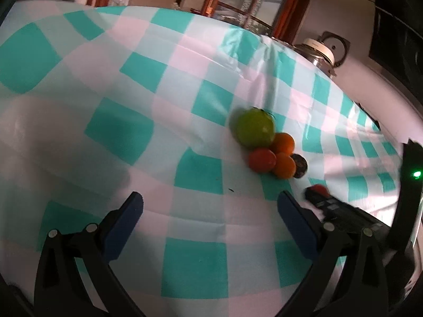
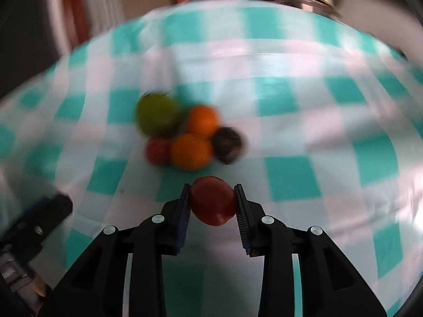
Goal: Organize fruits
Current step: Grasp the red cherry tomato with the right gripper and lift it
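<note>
Black two-finger right gripper [image 2: 212,200], blue ribbed pads, is nearest the lens – jaws pinched on a round dark-red tomato-like fruit [image 2: 212,201], one pad on each flank. The fruit sits near the fingertips with its lower part bulging below the pads, so the hold is across the widest part; looks secure, judging by the flush contact.

Ahead of it on the teal-and-white checked tablecloth [image 2: 290,179] sits the cluster: a large green apple-like fruit [image 2: 156,117], two oranges [image 2: 191,150], a smaller red fruit [image 2: 158,150] and a dark brown round fruit [image 2: 226,145], all touching or nearly so. The held fruit is just short of the pile, on the near side. My read – fruits are being gathered into one group, and this one goes into the open gap at the front of it.

Left wrist view: the left gripper [image 1: 210,206] has its jaws spread wide, nothing between them, only cloth below. It points at the same pile [image 1: 267,145] from the side, well apart from it. The right gripper's tip with the red fruit shows at its right edge [image 1: 318,190]. Likely the left is idle, kept clear so the right can place.

The right wrist view is motion-blurred, so fine contact among the pile's fruits can't be told.
</note>
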`<state>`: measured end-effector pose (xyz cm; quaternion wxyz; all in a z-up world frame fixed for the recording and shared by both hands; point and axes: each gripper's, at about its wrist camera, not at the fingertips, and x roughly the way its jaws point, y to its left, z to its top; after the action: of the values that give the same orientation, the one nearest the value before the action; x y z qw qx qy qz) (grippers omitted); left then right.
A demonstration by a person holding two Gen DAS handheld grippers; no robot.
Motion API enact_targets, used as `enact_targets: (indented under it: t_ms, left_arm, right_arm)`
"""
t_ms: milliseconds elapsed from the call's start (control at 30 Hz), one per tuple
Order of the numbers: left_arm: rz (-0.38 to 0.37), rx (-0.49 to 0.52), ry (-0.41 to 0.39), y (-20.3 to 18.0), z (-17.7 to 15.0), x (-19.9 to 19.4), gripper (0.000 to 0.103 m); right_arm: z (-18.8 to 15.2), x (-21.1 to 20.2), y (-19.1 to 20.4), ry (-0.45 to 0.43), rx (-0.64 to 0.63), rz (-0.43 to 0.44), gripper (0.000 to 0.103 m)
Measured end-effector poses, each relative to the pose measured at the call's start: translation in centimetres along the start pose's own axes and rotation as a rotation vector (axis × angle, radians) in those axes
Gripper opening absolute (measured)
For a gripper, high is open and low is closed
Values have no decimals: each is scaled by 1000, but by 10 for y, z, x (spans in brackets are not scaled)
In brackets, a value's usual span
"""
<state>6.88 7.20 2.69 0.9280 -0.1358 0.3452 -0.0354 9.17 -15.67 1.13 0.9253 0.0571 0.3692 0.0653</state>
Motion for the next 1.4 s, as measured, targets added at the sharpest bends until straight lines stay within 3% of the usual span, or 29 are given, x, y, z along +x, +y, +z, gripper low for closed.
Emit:
enact_targets:
  t_ms: [200, 267, 367, 433, 533, 800, 867, 1100, 1400]
  left_arm:
    - [-16, 120, 25, -29, 1, 14, 101]
    - [0, 160, 51, -38, 5, 25, 89]
    - [10, 183, 123, -45, 15, 52, 72]
    - [2, 212, 172, -51, 20, 69, 66]
    - [16, 262, 182, -62, 25, 82, 66]
    - [50, 327, 210, -80, 36, 112, 50]
    - [14, 331, 210, -81, 36, 112, 36]
    - [8, 289, 141, -70, 19, 69, 35]
    - [-66, 179, 97, -44, -50, -20, 35]
  right_arm:
    - [4, -8, -62, -80, 245, 31, 33]
    - [5, -2, -67, -76, 293, 57, 33]
    - [3, -3, -62, -87, 309, 94, 33]
    - [2, -8, -66, -86, 318, 109, 33]
    - [1, -7, -66, -82, 328, 113, 33]
    - [0, -5, -65, -77, 329, 114, 34]
    - [0, -4, -64, -75, 328, 116, 34]
    - [-2, -4, -67, -75, 342, 134, 34]
    - [-3, -3, -68, -80, 342, 141, 34]
